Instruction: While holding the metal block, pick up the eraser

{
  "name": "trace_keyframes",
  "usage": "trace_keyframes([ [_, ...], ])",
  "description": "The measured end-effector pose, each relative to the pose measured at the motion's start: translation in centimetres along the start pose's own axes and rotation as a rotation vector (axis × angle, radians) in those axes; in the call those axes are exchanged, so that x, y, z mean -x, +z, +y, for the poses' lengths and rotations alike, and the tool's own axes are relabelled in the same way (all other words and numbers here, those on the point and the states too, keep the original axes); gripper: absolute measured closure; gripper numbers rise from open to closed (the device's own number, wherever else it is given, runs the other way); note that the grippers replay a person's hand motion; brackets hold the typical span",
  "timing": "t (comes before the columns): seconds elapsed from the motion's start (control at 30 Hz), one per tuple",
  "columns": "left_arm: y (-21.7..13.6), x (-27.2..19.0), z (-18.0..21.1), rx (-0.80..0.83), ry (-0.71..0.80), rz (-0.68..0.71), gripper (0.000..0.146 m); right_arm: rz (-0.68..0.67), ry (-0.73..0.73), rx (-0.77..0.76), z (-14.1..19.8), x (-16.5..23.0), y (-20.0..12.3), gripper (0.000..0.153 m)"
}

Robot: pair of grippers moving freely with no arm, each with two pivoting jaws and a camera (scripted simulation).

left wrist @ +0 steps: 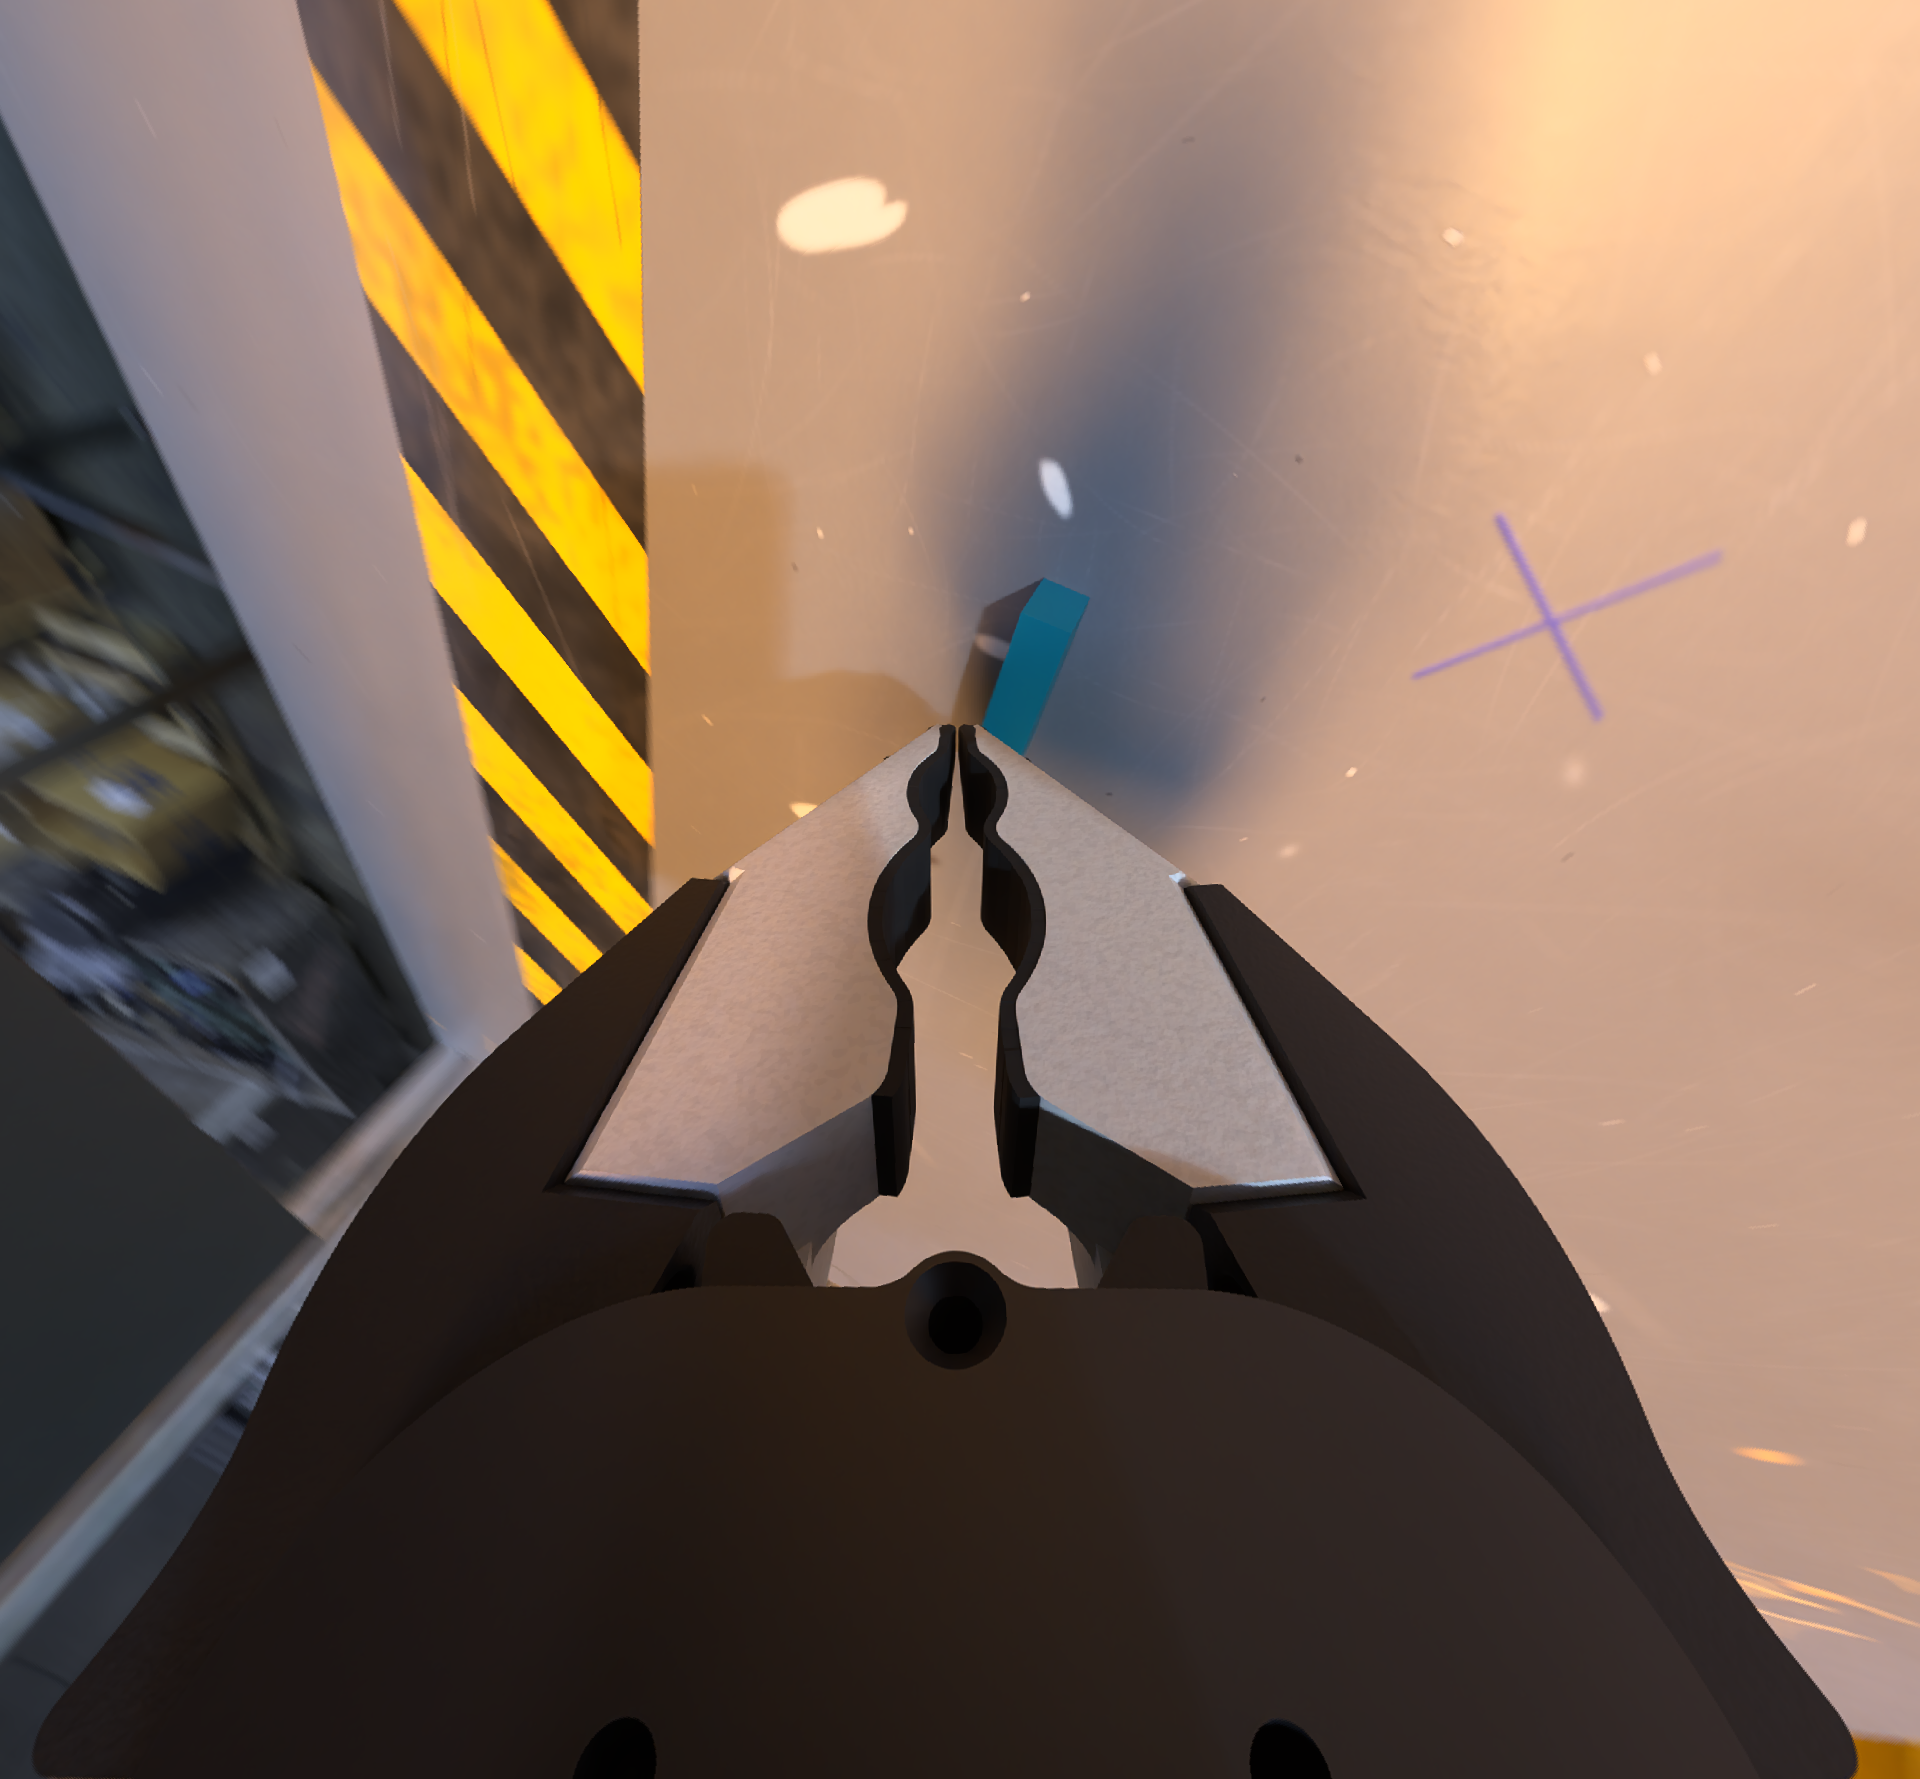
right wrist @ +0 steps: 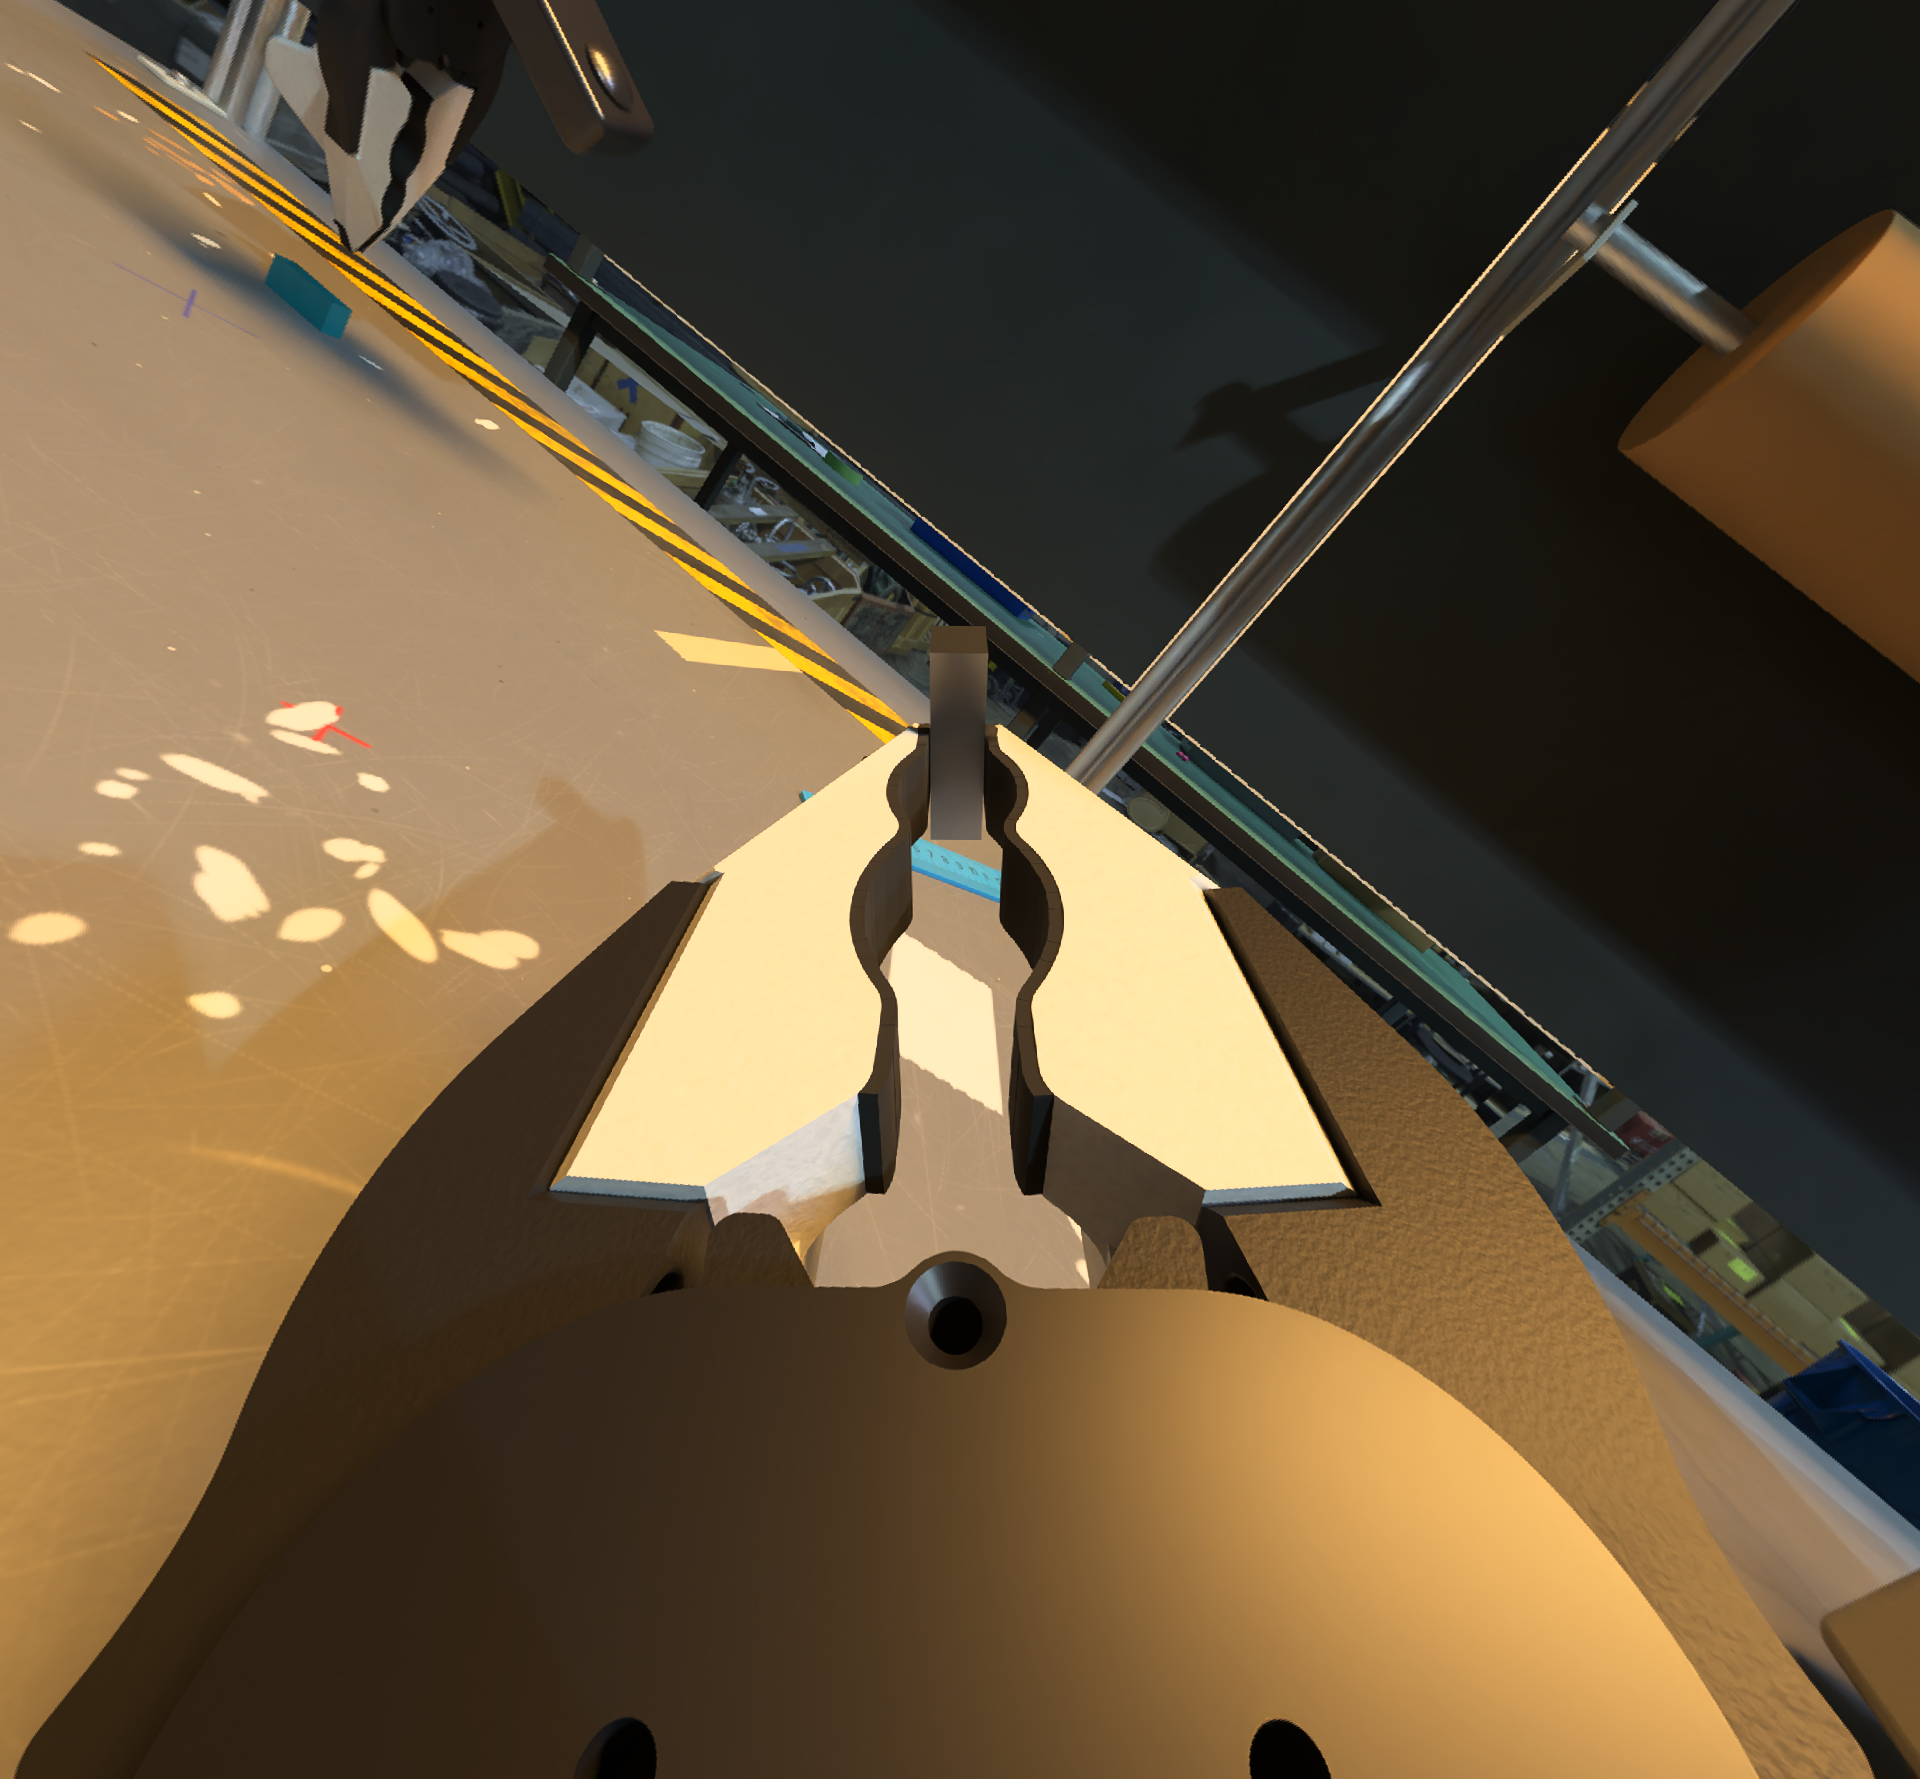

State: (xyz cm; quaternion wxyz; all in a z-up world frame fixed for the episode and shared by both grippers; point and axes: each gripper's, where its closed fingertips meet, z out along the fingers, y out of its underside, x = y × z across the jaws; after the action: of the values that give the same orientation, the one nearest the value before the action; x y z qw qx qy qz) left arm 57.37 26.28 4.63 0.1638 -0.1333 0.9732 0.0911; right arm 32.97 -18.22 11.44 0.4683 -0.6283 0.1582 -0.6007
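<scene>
The eraser (left wrist: 1034,664) is a small teal block lying on the tan table, just beyond and slightly right of my left gripper (left wrist: 956,732). That gripper is shut and empty, its tips apart from the eraser. My right gripper (right wrist: 956,740) is shut on the grey metal block (right wrist: 956,690), which sticks out upright past the fingertips, held above the table. In the right wrist view the eraser (right wrist: 307,295) lies far off at the upper left, with the left gripper (right wrist: 362,235) hovering just above and behind it.
A yellow-and-black striped band (left wrist: 509,441) runs along the table edge left of the eraser. A purple cross mark (left wrist: 1553,623) lies to its right. A blue ruler-like strip (right wrist: 961,867) lies under my right gripper. A metal rod (right wrist: 1455,327) and a brown roll (right wrist: 1787,451) stand on the right.
</scene>
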Motion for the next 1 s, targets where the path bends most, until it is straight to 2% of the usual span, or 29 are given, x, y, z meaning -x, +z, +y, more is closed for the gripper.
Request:
trace_keyframes([
  [0.1, -0.8, 0.1, -0.6, -0.106, 0.206, -0.027, 0.146, 0.003, -0.003, 0.002, 0.0, -0.1, -0.1, 0.144],
  [0.17, -0.8, -0.2, -0.5, -0.118, 0.308, -0.012, 0.146, 0.005, -0.007, 0.002, 0.0, -0.1, -0.1, 0.144],
  [0.33, 0.2, -1.0, -0.3, -0.095, 0.458, 0.025, 0.146, 0.007, -0.040, 0.017, 0.2, -0.1, 0.0, 0.144],
  [0.5, 0.7, -1.8, 0.2, -0.060, 0.412, 0.166, 0.143, 0.015, -0.078, 0.040, 0.6, 0.0, 0.2, 0.144],
  [0.63, 1.4, -1.7, 0.7, -0.018, 0.382, 0.216, 0.116, 0.025, -0.104, 0.055, 0.8, 0.0, 0.3, 0.144],
  [0.67, 1.5, -1.5, 0.7, -0.015, 0.378, 0.210, 0.114, 0.027, -0.109, 0.059, 0.8, 0.0, 0.3, 0.144],
  [1.0, 2.9, -1.3, 1.4, 0.077, 0.315, 0.276, 0.114, 0.042, -0.114, 0.077, 1.2, -0.2, 0.3, 0.144],
])
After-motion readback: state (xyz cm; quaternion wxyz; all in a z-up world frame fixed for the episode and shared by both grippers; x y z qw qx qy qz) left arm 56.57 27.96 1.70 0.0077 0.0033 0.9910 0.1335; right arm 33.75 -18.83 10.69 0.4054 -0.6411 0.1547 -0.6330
